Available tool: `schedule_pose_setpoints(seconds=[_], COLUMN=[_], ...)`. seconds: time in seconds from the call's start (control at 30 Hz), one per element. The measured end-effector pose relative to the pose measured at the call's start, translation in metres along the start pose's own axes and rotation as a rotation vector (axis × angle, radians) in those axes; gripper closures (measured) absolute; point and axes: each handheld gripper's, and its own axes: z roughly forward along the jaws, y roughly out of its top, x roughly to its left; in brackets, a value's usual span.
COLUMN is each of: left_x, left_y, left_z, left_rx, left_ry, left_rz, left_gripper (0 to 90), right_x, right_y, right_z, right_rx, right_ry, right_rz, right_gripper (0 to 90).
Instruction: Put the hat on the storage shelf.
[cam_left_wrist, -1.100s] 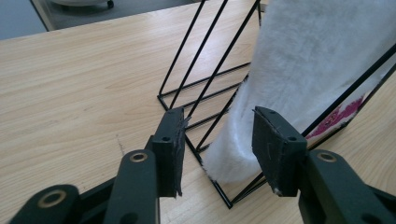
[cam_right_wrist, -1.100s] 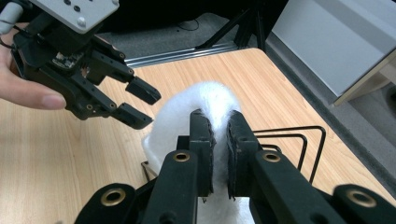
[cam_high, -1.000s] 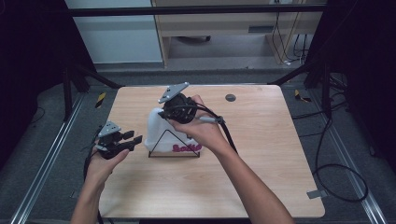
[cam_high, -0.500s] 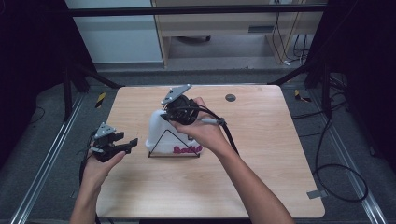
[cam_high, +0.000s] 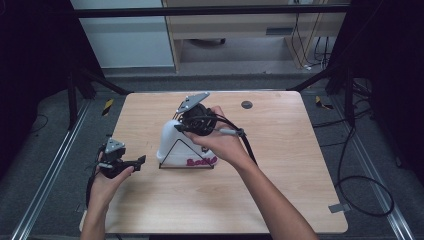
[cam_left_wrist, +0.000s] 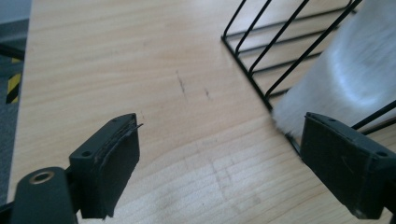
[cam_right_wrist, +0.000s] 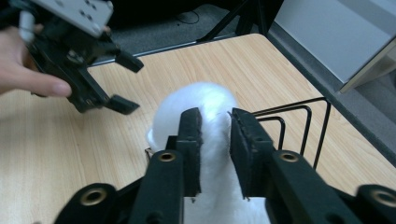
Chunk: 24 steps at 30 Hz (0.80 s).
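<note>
A white dish (cam_high: 172, 145) with pink lettering stands on edge in a black wire rack (cam_high: 185, 166) at the table's middle. My right gripper (cam_high: 181, 127) is shut on the dish's top rim; in the right gripper view the jaws (cam_right_wrist: 215, 126) pinch the white dish (cam_right_wrist: 205, 98), with the rack's wires (cam_right_wrist: 303, 121) to the right. My left gripper (cam_high: 140, 161) is open to the left of the rack, just above the table. Its view shows the gripper (cam_left_wrist: 233, 163) wide open over bare wood, near the rack's corner (cam_left_wrist: 261, 60) and the dish (cam_left_wrist: 341, 70).
A small dark round disc (cam_high: 246, 104) lies near the table's far edge. The wooden table (cam_high: 280, 150) is bare to the right and front of the rack. Cables (cam_high: 360, 180) lie on the floor at the right.
My left gripper has drawn back a little to the left and toward the front, away from the rack. The right gripper stays shut on the dish.
</note>
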Motion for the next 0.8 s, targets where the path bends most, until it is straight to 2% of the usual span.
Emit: schedule_pose_setpoints(seconds=[0.03, 0.07, 0.13, 0.17, 0.2, 0.27, 0.3, 0.33, 0.43, 0.57, 0.67, 0.7, 0.73, 0.77, 0.8], left_x=[-0.002, -0.002, -0.004, -0.004, -0.004, -0.005, -0.005, -0.005, -0.006, -0.003, -0.002, -0.001, 0.000, 0.001, 0.001], left_y=[-0.002, -0.002, -0.005, -0.007, -0.009, -0.012, -0.014, -0.014, -0.016, -0.018, -0.021, -0.023, -0.024, -0.025, -0.025], left_z=[0.003, 0.003, 0.007, 0.009, 0.011, 0.014, 0.016, 0.016, 0.018, 0.018, 0.019, 0.020, 0.020, 0.020, 0.021], left_rx=[0.021, 0.021, 0.038, 0.047, 0.056, 0.066, 0.075, 0.075, 0.094, 0.089, 0.102, 0.107, 0.109, 0.109, 0.111], left_ry=[0.016, 0.016, 0.030, 0.035, 0.037, 0.037, 0.036, 0.036, 0.048, 0.056, 0.052, 0.056, 0.061, 0.061, 0.057], left_rz=[0.027, 0.027, 0.044, 0.054, 0.059, 0.058, 0.064, 0.064, 0.080, 0.064, 0.065, 0.064, 0.062, 0.057, 0.053], left_gripper=[9.7, 9.4, 8.3, 7.6, 7.6, 6.9, 6.2, 5.9, 5.2, 5.2, 5.2, 5.2, 5.2, 5.2, 5.2], right_x=[0.001, 0.001, 0.002, 0.002, 0.002, 0.002, 0.001, 0.001, -0.003, -0.012, -0.019, -0.021, -0.025, -0.025, -0.027], right_y=[-0.001, -0.001, -0.001, -0.001, -0.001, -0.003, -0.005, -0.005, -0.012, -0.033, -0.055, -0.064, -0.082, -0.082, -0.091], right_z=[-0.003, -0.003, -0.007, -0.013, -0.013, -0.021, -0.031, -0.031, -0.046, -0.066, -0.076, -0.079, -0.083, -0.083, -0.086], right_rx=[-0.005, -0.005, -0.005, -0.017, -0.017, -0.031, -0.053, -0.053, -0.084, -0.105, -0.093, -0.088, -0.075, -0.075, -0.073], right_ry=[0.002, 0.002, -0.002, -0.004, -0.004, -0.012, -0.020, -0.020, -0.059, -0.145, -0.204, -0.214, -0.236, -0.236, -0.244], right_rz=[0.008, 0.008, 0.012, 0.026, 0.026, 0.036, 0.055, 0.055, 0.073, 0.121, 0.158, 0.178, 0.211, 0.211, 0.227], right_gripper=[68.4, 68.4, 61.6, 55.2, 55.2, 47.3, 42.0, 42.0, 32.6, 24.1, 19.0, 16.9, 14.6, 14.6, 14.3])
